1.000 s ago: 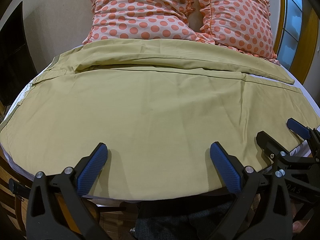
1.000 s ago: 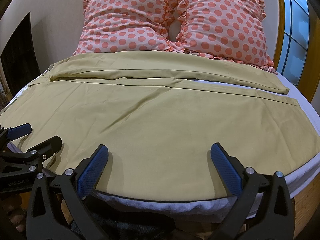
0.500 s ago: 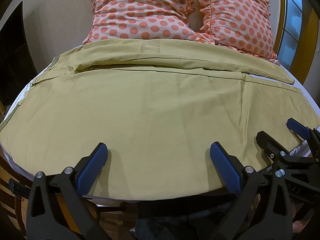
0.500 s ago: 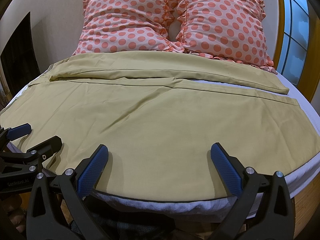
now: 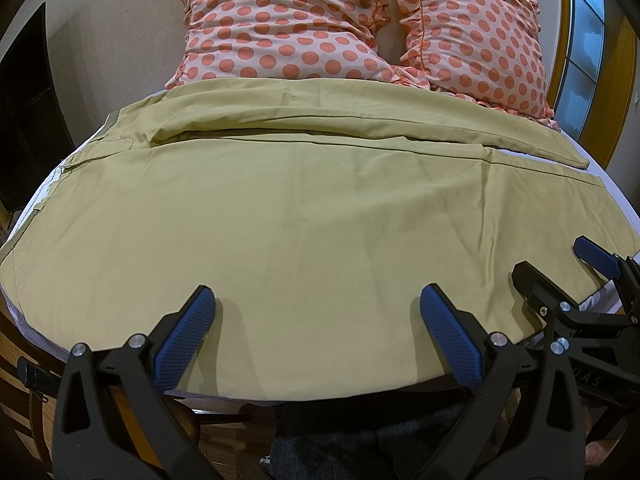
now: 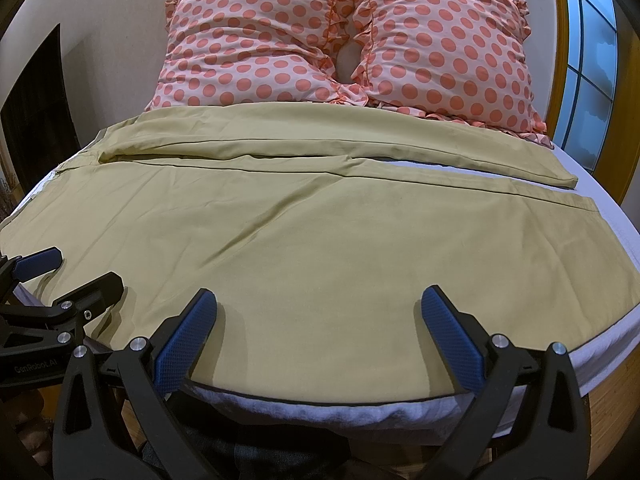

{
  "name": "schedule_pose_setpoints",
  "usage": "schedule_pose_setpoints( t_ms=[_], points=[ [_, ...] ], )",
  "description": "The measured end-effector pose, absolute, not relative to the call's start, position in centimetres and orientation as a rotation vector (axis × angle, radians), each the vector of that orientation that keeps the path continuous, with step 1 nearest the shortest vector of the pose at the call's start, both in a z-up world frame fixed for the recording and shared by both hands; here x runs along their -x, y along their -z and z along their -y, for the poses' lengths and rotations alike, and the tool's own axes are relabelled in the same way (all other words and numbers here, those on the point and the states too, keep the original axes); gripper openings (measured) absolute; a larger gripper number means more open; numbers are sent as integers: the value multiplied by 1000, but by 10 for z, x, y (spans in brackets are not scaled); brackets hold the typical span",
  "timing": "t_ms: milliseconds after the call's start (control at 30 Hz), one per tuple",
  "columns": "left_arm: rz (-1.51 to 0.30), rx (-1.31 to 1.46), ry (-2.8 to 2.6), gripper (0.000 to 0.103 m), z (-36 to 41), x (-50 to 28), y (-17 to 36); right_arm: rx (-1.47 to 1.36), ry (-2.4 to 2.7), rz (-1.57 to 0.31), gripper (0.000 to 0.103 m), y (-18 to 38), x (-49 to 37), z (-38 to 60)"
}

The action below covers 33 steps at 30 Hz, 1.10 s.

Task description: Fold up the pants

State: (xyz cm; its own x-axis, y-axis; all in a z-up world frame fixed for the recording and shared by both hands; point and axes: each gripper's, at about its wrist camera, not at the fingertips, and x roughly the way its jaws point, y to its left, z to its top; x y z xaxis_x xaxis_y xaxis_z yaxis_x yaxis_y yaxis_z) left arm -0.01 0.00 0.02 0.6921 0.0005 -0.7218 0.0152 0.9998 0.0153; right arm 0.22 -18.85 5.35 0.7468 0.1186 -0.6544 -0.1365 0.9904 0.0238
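Olive-green pants lie spread flat across the bed, waist to the left, two legs running to the right; they also show in the right wrist view. The far leg lies by the pillows, the near leg fills the foreground. My left gripper is open and empty over the near edge of the near leg. My right gripper is open and empty over the same edge, further right. Each gripper shows in the other's view: the right one, the left one.
Two pink pillows with orange dots lean at the head of the bed. A white sheet shows under the pants at the near edge. A window with a wooden frame is at the right, a dark panel at the left.
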Motion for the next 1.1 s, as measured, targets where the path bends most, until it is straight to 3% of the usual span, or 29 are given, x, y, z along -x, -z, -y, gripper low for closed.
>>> schedule_pose_setpoints(
  t_ms=[1100],
  points=[
    [-802,-21,10,101,0,0,0,22,-143,-660,102,-51,3,192]
  ],
)
